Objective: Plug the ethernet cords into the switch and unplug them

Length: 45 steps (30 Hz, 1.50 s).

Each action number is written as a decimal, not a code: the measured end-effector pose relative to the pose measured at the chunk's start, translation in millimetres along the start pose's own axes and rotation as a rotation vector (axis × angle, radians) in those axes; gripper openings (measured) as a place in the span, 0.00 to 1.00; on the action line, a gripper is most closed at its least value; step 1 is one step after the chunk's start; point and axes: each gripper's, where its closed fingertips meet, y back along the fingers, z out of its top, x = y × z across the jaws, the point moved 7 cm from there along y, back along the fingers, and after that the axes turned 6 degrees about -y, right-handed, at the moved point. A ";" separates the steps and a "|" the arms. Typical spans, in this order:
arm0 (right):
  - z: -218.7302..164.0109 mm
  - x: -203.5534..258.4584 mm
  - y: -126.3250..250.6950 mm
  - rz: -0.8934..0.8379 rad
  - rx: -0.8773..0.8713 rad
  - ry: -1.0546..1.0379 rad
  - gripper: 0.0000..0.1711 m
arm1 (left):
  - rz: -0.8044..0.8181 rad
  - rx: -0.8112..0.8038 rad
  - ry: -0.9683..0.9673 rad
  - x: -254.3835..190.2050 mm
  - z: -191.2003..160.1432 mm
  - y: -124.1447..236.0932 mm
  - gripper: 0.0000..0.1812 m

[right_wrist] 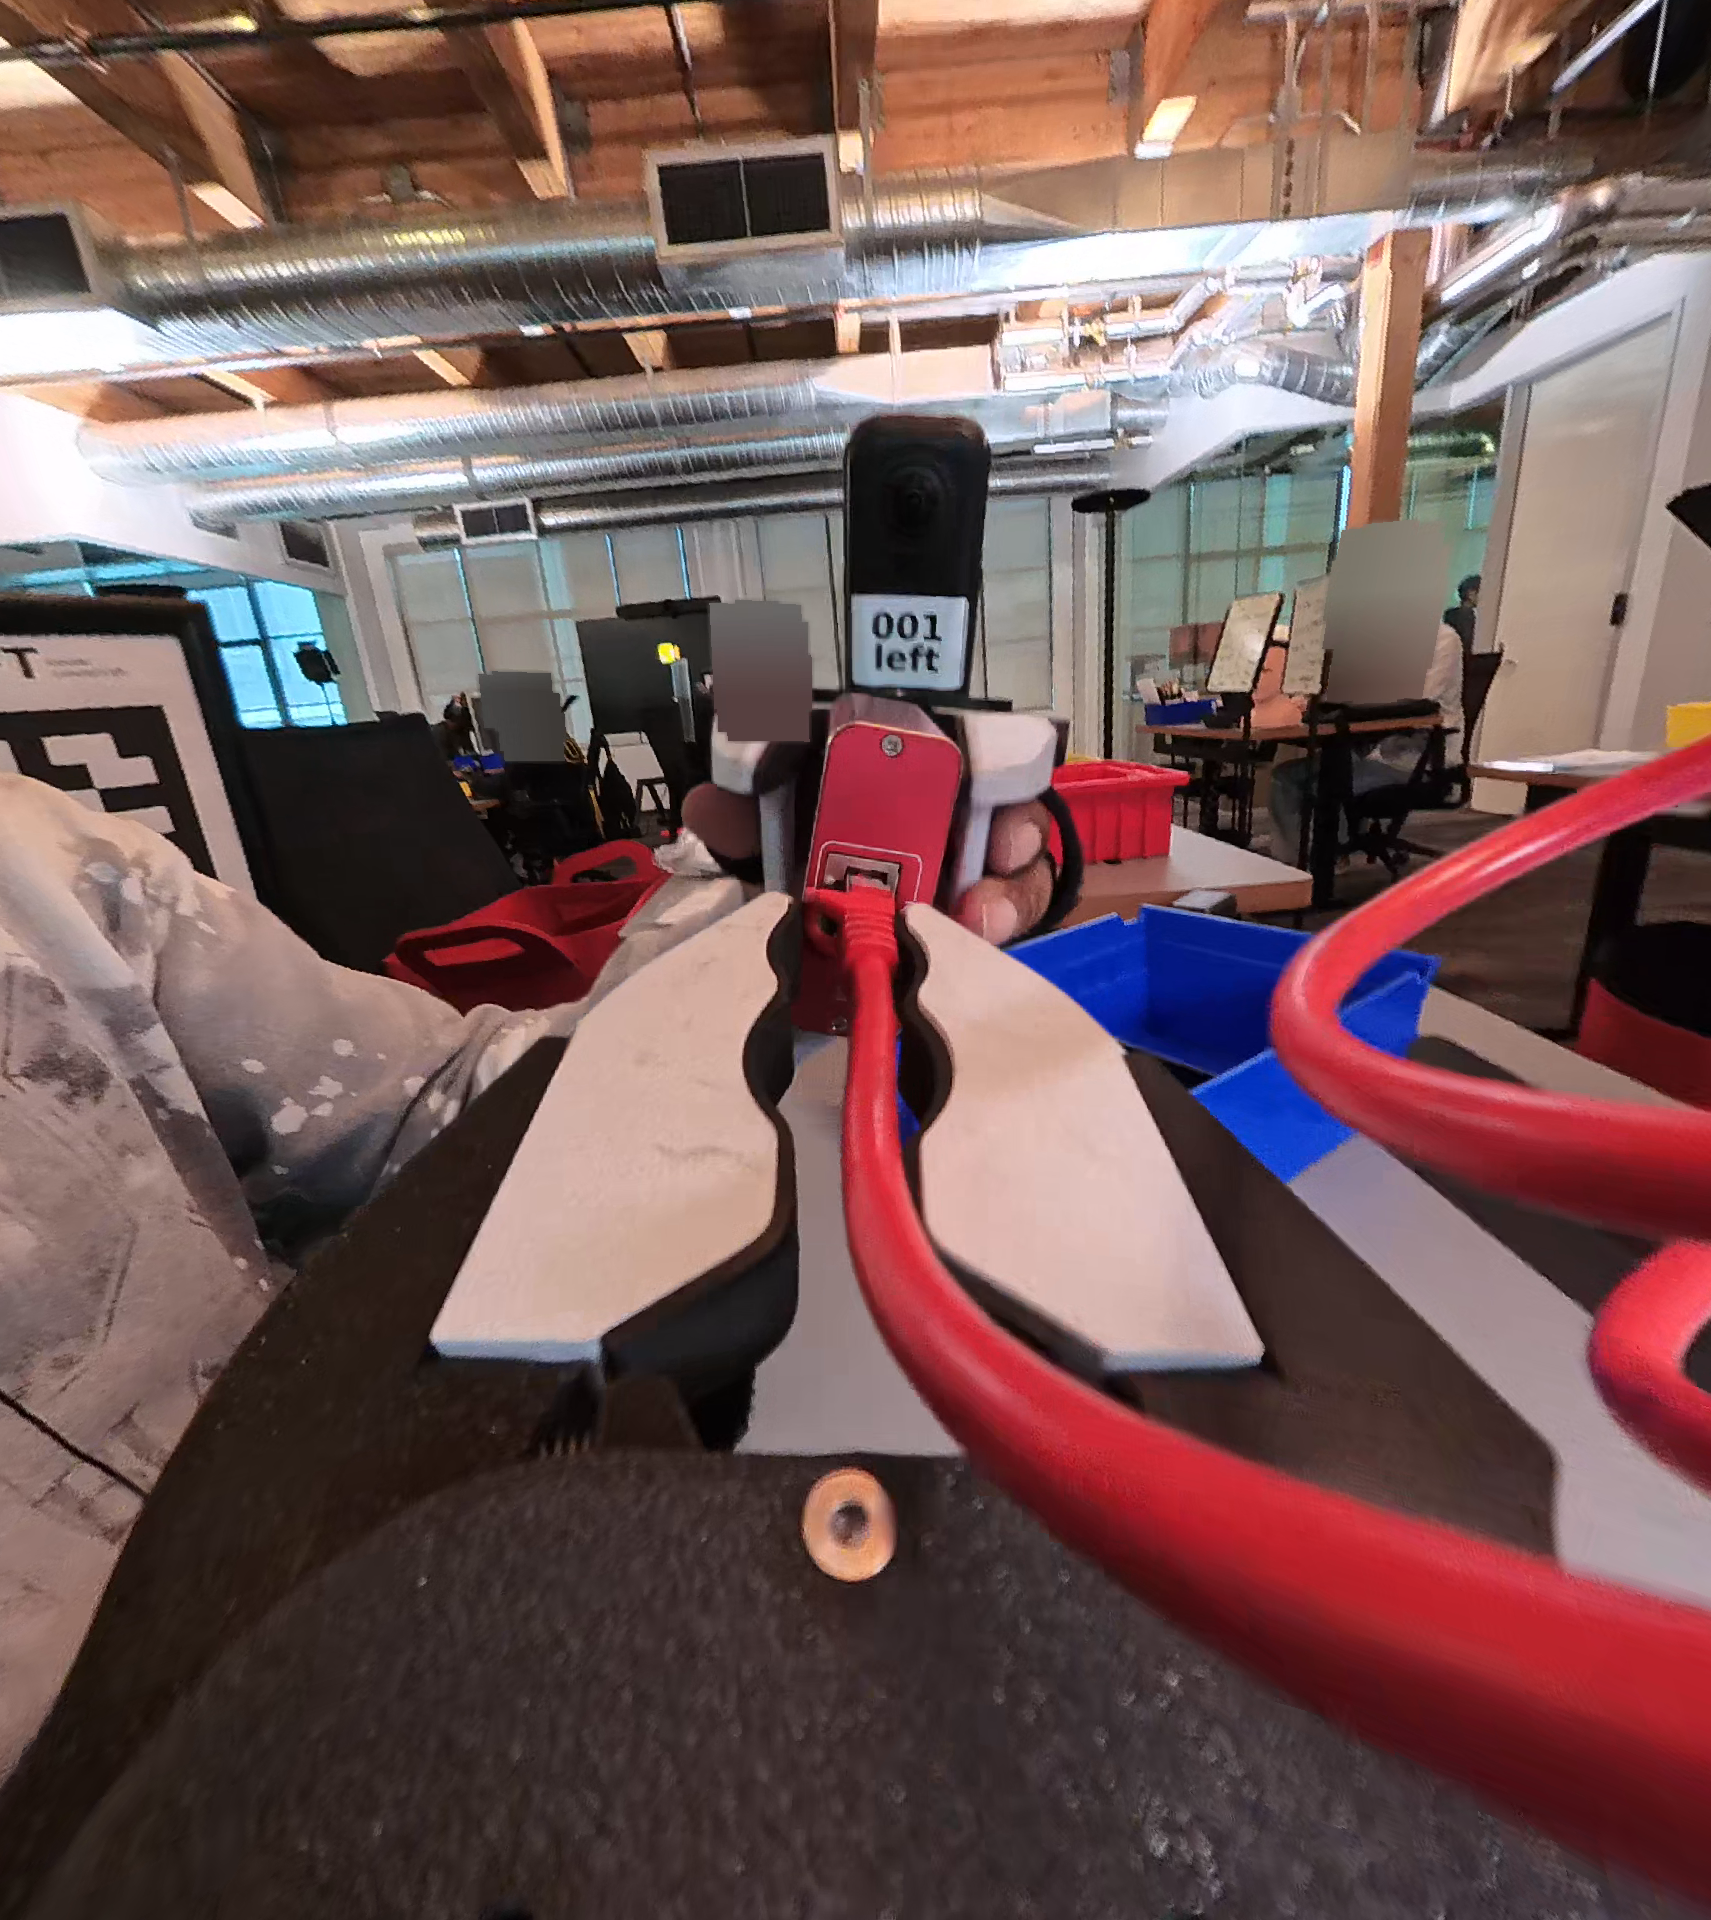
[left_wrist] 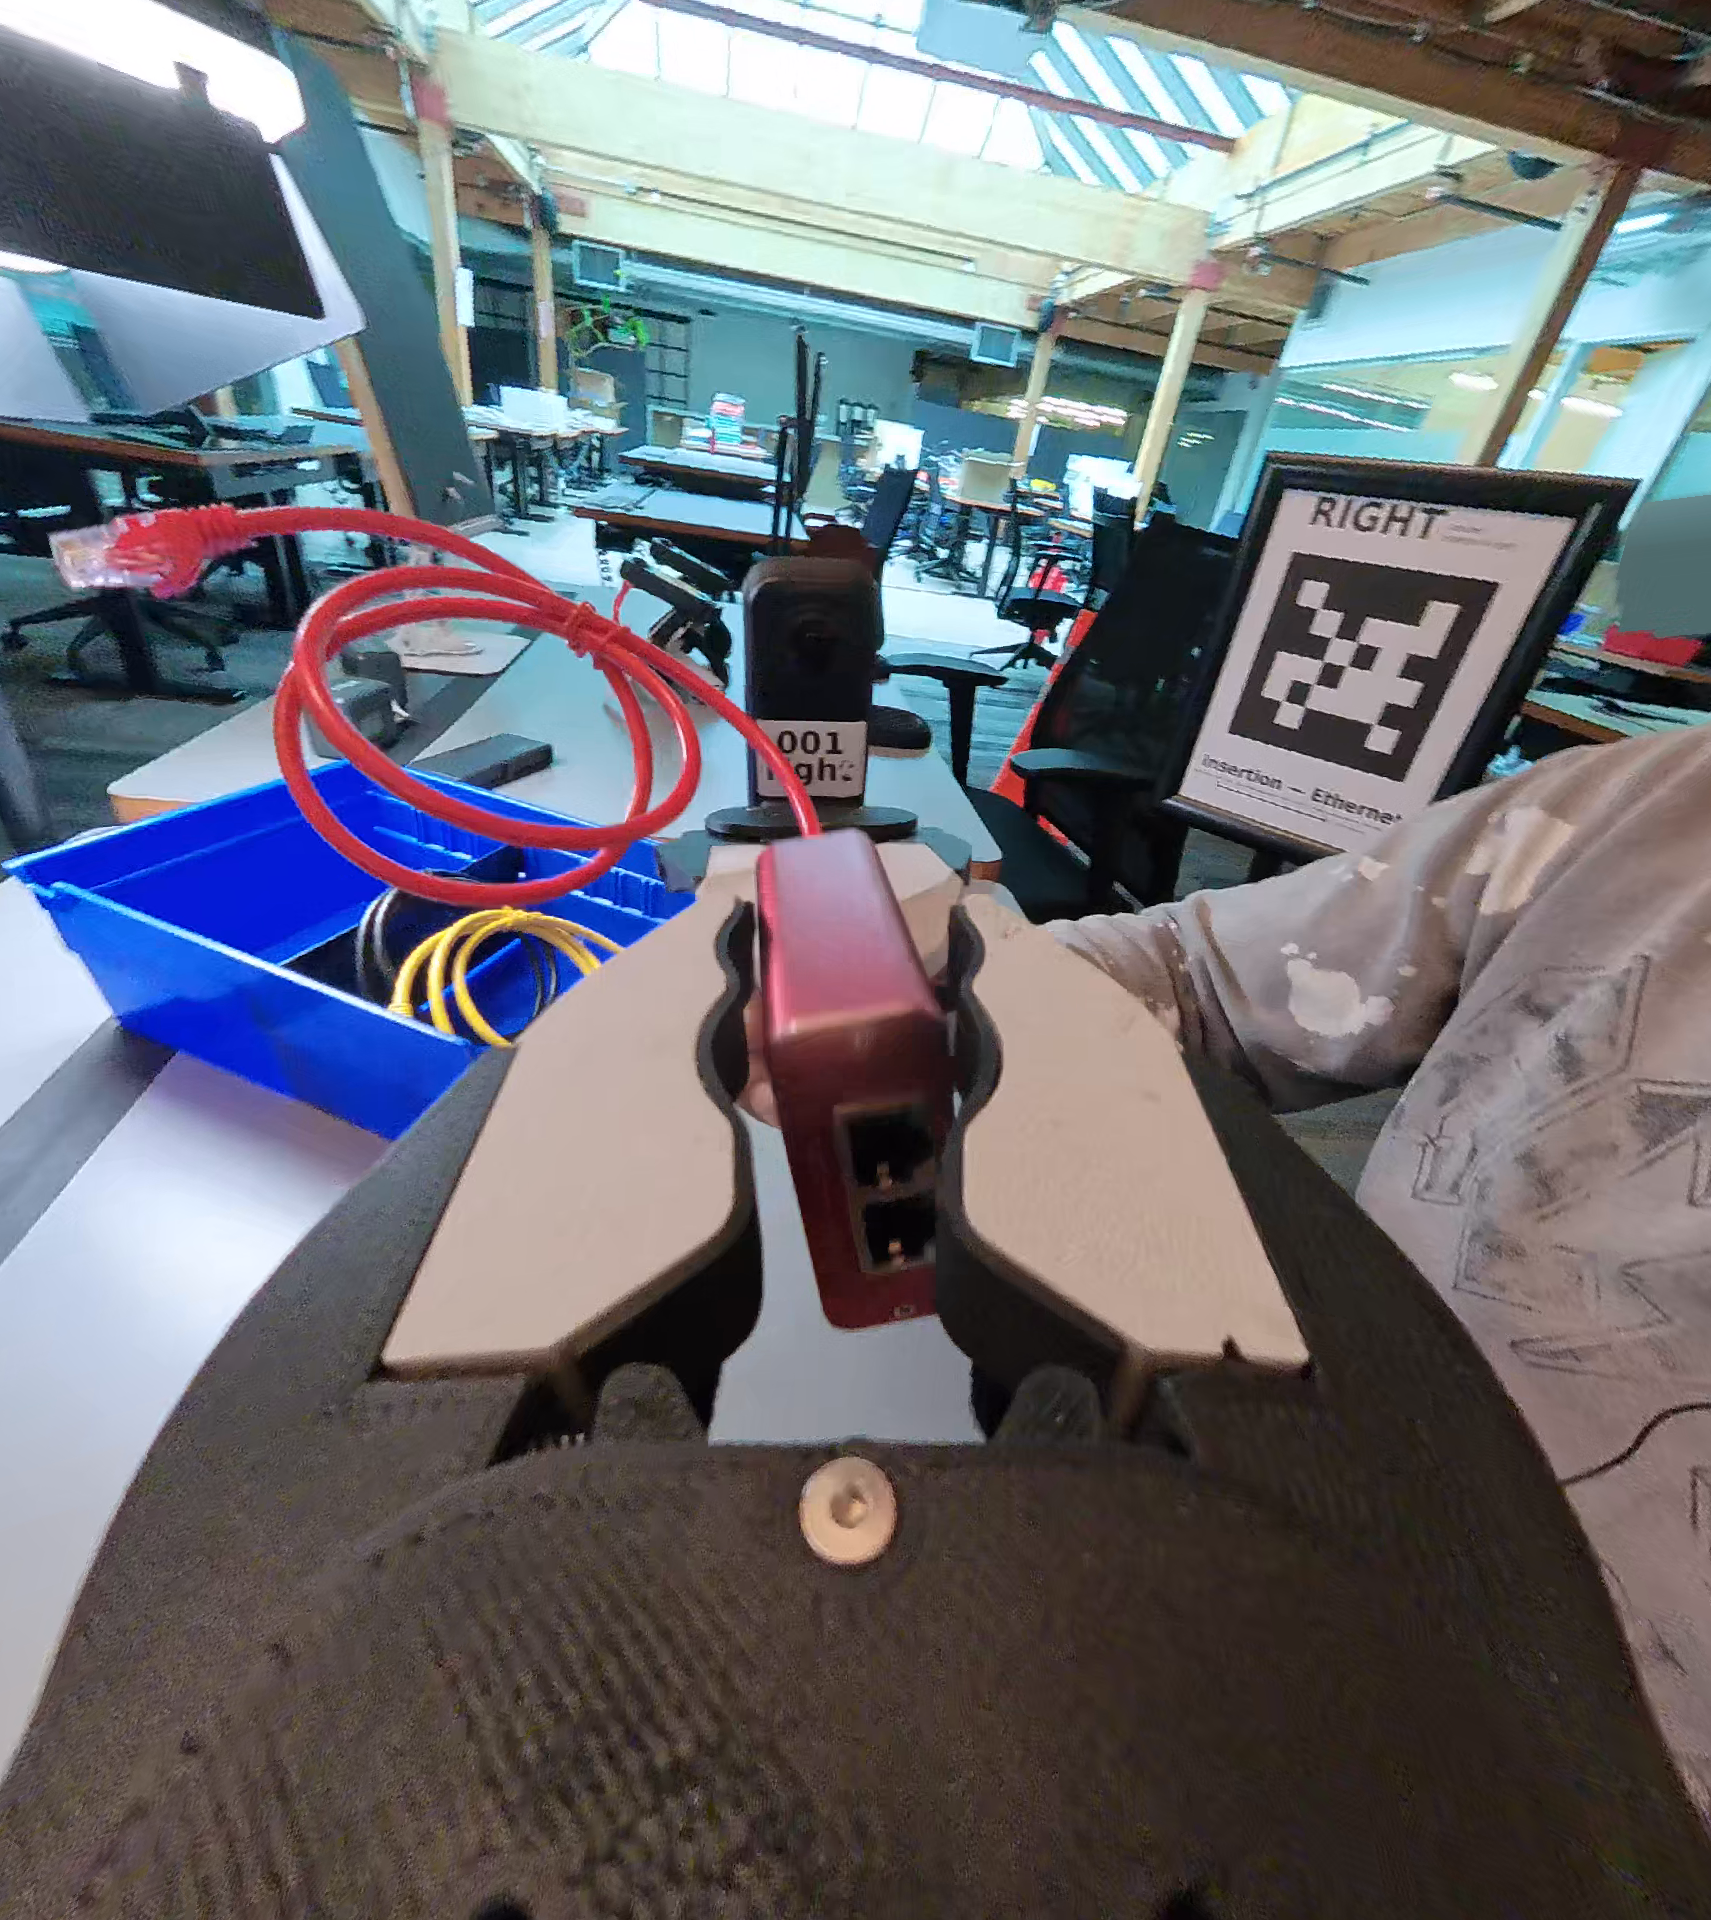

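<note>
Your red switch (left_wrist: pixel 851 1070) is held above the tabletop (left_wrist: pixel 51 1299), clamped between the fingers of your left claw (left_wrist: pixel 846 1039), two empty ports facing the camera. At its far end the red ethernet cord (right_wrist: pixel 866 1049) is seated in a port; your right claw (right_wrist: pixel 846 935) is narrowed around the cord's boot just behind the plug. The cord loops away, its free plug (left_wrist: pixel 118 545) hanging in air. Beyond, a blue bin (left_wrist: pixel 238 935) holds a coiled yellow cord (left_wrist: pixel 477 961).
</note>
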 end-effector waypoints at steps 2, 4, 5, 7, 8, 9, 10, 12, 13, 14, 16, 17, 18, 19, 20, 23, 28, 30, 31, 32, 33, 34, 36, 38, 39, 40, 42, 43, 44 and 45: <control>4.6 4.0 0.2 0.014 -0.025 0.014 0.09 | -0.029 0.029 -0.009 -3.9 -1.6 -2.0 0.24; 4.9 6.6 -0.5 0.007 0.005 0.047 0.09 | -0.032 0.051 -0.038 -7.2 -2.9 -6.6 0.24; 3.2 7.2 -1.4 -0.008 0.037 0.073 0.09 | -0.023 0.060 -0.056 -8.3 -3.4 -9.7 0.22; 2.5 8.8 -0.8 -0.019 0.054 0.101 0.09 | 0.001 0.090 -0.088 -9.0 -4.6 -12.5 0.18; 3.2 8.6 -0.5 -0.023 0.065 0.102 0.09 | 0.012 0.110 -0.099 -8.8 -5.2 -12.5 0.18; 4.1 8.6 -0.2 -0.030 0.074 0.110 0.09 | 0.023 0.126 -0.111 -8.5 -5.5 -12.4 0.18; 5.0 8.7 -0.3 -0.037 0.085 0.120 0.09 | 0.031 0.130 -0.119 -8.4 -5.3 -12.3 0.18; 6.6 9.7 0.0 -0.039 0.095 0.126 0.09 | 0.031 0.132 -0.111 -8.2 -5.0 -12.1 0.17; 7.9 10.0 1.0 -0.040 0.086 0.128 0.09 | 0.030 0.138 -0.110 -8.0 -5.5 -11.8 0.17; 8.6 9.9 2.3 -0.040 0.084 0.128 0.09 | 0.031 0.143 -0.111 -7.7 -5.9 -11.5 0.17; 7.4 9.7 2.5 -0.044 0.104 0.132 0.09 | 0.032 0.153 -0.109 -7.4 -6.7 -11.4 0.17; 7.6 9.8 2.6 -0.047 0.107 0.137 0.08 | 0.033 0.151 -0.110 -7.3 -6.7 -11.5 0.17; 8.1 9.9 2.6 -0.046 0.111 0.140 0.09 | 0.032 0.149 -0.108 -7.1 -6.6 -11.6 0.17; 8.5 10.0 2.7 -0.045 0.119 0.142 0.08 | 0.032 0.147 -0.106 -7.0 -6.6 -11.8 0.17; 8.7 10.0 3.0 -0.048 0.128 0.148 0.09 | 0.033 0.148 -0.106 -6.9 -6.7 -12.0 0.17; 8.7 9.6 4.2 -0.058 0.152 0.160 0.09 | 0.039 0.152 -0.111 -6.5 -7.3 -12.6 0.17; 9.2 9.8 4.6 -0.072 0.191 0.182 0.09 | 0.041 0.160 -0.114 -6.3 -8.2 -13.0 0.17; 9.9 10.0 4.1 -0.084 0.209 0.199 0.09 | 0.047 0.166 -0.123 -6.6 -8.1 -12.9 0.17; 10.5 10.4 3.5 -0.088 0.214 0.203 0.09 | 0.049 0.165 -0.128 -6.9 -7.8 -12.6 0.17; 11.4 10.6 2.7 -0.099 0.219 0.210 0.08 | 0.054 0.164 -0.135 -7.2 -7.2 -12.2 0.17; 12.2 11.0 1.8 -0.111 0.227 0.220 0.08 | 0.060 0.164 -0.144 -7.4 -6.6 -11.6 0.17; 12.8 11.3 0.8 -0.124 0.235 0.233 0.08 | 0.067 0.167 -0.153 -7.9 -6.1 -11.0 0.17; 12.8 10.2 -0.8 -0.157 0.250 0.257 0.08 | 0.093 0.179 -0.169 -7.8 -5.3 -10.0 0.17; 11.8 6.7 -1.9 -0.190 0.239 0.256 0.08 | 0.133 0.192 -0.189 -6.6 -4.8 -9.3 0.17; 11.0 5.3 -2.6 -0.207 0.231 0.258 0.09 | 0.150 0.199 -0.198 -6.1 -4.6 -8.8 0.17; 10.3 4.4 -3.4 -0.221 0.225 0.263 0.09 | 0.166 0.204 -0.210 -5.8 -4.3 -8.4 0.17; 10.4 2.2 -3.7 -0.243 0.209 0.260 0.09 | 0.196 0.210 -0.233 -5.0 -3.5 -8.3 0.17; 10.7 1.3 -3.5 -0.246 0.203 0.260 0.09 | 0.210 0.211 -0.245 -4.6 -3.0 -8.5 0.17; 11.1 0.1 -3.1 -0.254 0.196 0.256 0.09 | 0.224 0.213 -0.257 -4.0 -2.7 -8.9 0.17; 11.3 -1.2 -2.8 -0.256 0.195 0.249 0.09 | 0.235 0.215 -0.265 -3.1 -2.4 -9.1 0.17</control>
